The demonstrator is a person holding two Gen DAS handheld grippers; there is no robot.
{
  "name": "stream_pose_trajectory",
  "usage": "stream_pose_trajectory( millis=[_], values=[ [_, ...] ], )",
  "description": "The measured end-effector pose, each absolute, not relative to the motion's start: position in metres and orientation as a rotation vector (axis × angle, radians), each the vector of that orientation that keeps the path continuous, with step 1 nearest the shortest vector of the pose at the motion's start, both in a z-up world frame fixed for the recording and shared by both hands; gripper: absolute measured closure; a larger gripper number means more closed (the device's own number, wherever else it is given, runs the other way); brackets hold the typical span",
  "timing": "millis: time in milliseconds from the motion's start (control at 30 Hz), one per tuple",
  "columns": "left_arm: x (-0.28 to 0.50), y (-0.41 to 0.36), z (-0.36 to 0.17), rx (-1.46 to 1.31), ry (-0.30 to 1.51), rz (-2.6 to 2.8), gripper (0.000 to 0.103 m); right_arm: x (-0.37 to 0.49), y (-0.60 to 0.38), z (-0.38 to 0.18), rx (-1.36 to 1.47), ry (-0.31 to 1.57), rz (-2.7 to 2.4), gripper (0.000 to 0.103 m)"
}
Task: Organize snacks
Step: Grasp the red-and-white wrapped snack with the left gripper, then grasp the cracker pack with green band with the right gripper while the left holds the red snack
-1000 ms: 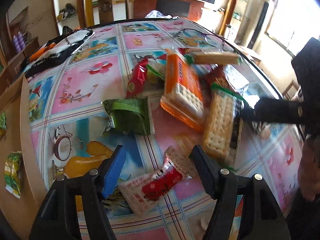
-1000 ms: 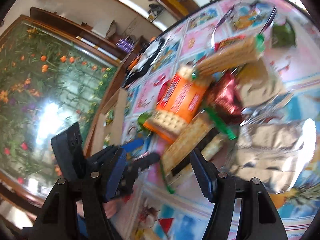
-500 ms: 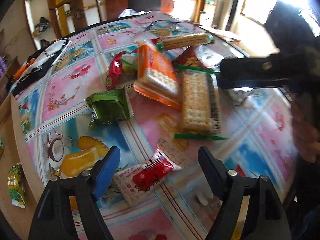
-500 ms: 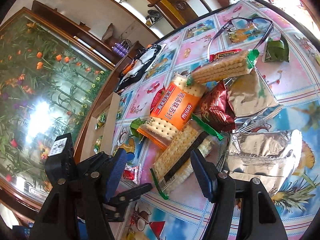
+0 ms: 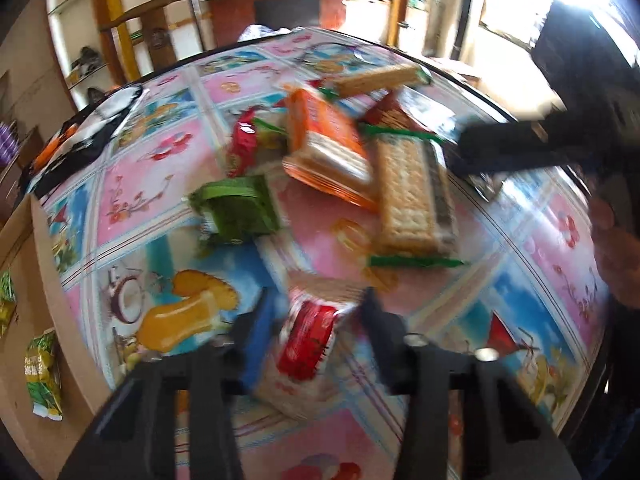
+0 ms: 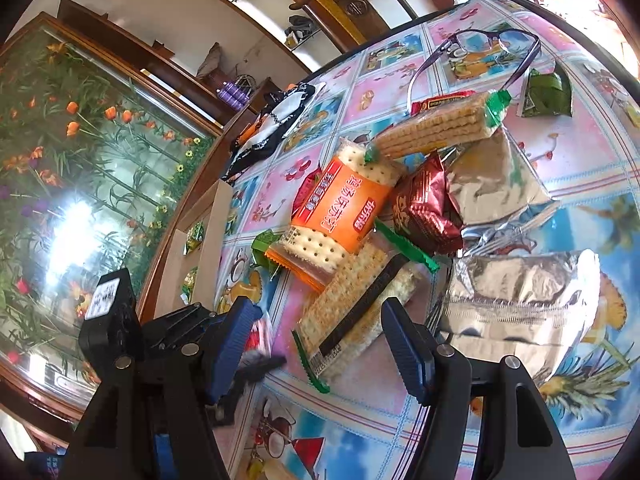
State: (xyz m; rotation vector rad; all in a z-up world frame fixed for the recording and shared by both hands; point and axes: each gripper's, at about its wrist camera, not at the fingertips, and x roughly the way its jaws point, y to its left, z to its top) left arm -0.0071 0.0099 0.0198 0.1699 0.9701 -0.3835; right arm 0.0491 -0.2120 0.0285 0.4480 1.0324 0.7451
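Many snacks lie on a round table with a bright cloth of pink and blue squares, with flowers, fruit and little boats on it; behind the table stands a wooden chair, and next to it shelves on a pale wall; on one side of the room there is a big glass panel with painted flowers; a cardboard box sits at the table's edge with green packets in it; a pair of glasses lies at the far end of the table. The left gripper has just been closing, and its jaws are now narrow around a small red and white snack packet at the near edge of the table; the picture is blurred there, so I cannot tell for sure if the pads press on it; the packet's long side runs away from the gripper, toward the pile. The right gripper is about half open with nothing in it, above a long cracker pack; that pack lies slanted, one end near the gripper and the other end by the orange cracker pack; two silver bags lie beside them.
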Motion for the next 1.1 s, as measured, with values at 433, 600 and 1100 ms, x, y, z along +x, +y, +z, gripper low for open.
stream_pose_trajectory(
  millis=[433,600,1100],
  values=[
    [0.001,0.024,0.021,0.113,0.984,-0.330,0.050,0.038,-0.176,0.025,0.238,1.091,0.554,0.032],
    [-0.006,0.022,0.022,0.171,0.987,-0.329,0.025,0.041,-0.133,0.032,-0.016,1.035,0.412,0.029],
    [-0.005,0.027,0.018,0.141,0.974,-0.334,0.078,0.038,-0.161,0.035,0.000,0.943,0.407,0.086]
  ],
)
